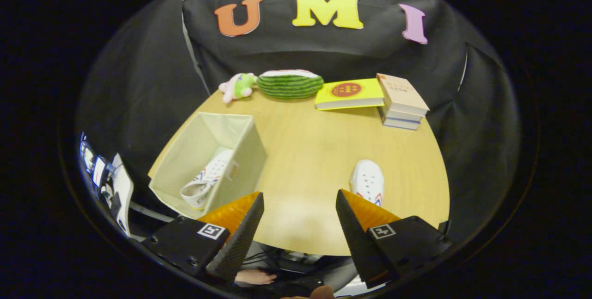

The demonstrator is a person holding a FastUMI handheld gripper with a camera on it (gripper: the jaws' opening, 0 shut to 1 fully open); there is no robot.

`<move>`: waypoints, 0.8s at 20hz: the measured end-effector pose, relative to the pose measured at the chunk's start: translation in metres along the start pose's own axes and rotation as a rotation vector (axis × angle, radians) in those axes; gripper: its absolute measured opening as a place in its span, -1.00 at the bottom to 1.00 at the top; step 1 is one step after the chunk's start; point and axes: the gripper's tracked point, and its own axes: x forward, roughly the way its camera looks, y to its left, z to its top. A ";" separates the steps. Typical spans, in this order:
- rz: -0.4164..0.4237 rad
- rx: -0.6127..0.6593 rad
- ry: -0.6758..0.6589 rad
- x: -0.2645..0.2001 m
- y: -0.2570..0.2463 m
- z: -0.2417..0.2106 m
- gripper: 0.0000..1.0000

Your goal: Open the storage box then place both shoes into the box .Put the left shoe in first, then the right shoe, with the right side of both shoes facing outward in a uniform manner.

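one shoe (203, 183) lies in the box (240, 151) at the surface's (305, 160) left edge; the other shoe (367, 181) sits near the right edge.

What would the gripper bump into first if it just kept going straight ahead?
Probably the bare wooden table: the open gripper points down at it, between the storage box and the white shoe. Depth is unclear.

Shoe in storage box (203, 153) — first shoe (206, 181) partly hidden by box wall. Second shoe (367, 179) — heel end hidden behind a finger of the spread gripper (299, 202).
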 end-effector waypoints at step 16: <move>-0.111 0.099 0.352 0.127 -0.160 -0.096 0.90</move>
